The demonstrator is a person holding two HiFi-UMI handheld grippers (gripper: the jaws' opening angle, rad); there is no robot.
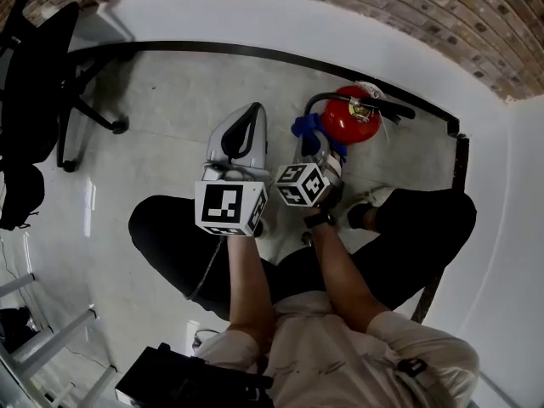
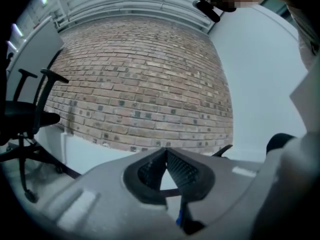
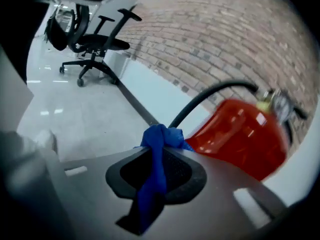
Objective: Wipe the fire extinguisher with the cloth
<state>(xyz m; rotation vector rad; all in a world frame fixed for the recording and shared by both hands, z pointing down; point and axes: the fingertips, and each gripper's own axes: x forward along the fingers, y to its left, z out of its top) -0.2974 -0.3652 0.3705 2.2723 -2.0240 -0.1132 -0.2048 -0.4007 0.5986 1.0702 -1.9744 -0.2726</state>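
A red fire extinguisher (image 1: 349,116) with a black hose stands on the floor by the white wall; in the right gripper view the fire extinguisher (image 3: 240,134) fills the right side. My right gripper (image 3: 161,140) is shut on a blue cloth (image 3: 156,164), whose bunched end sits right beside the red body. From the head view the blue cloth (image 1: 308,129) pokes out at the extinguisher's left flank, ahead of the right gripper (image 1: 313,143). My left gripper (image 1: 246,124) hovers to the left of it, jaws closed to a point with nothing between them. In its own view the left gripper (image 2: 165,154) faces a brick wall.
A black office chair (image 1: 38,83) stands at the far left, also seen as the chair (image 3: 97,31) behind the cloth. A black strip (image 1: 255,53) runs along the wall's foot. The person's dark-trousered legs and shoe (image 1: 367,206) crouch close behind the grippers.
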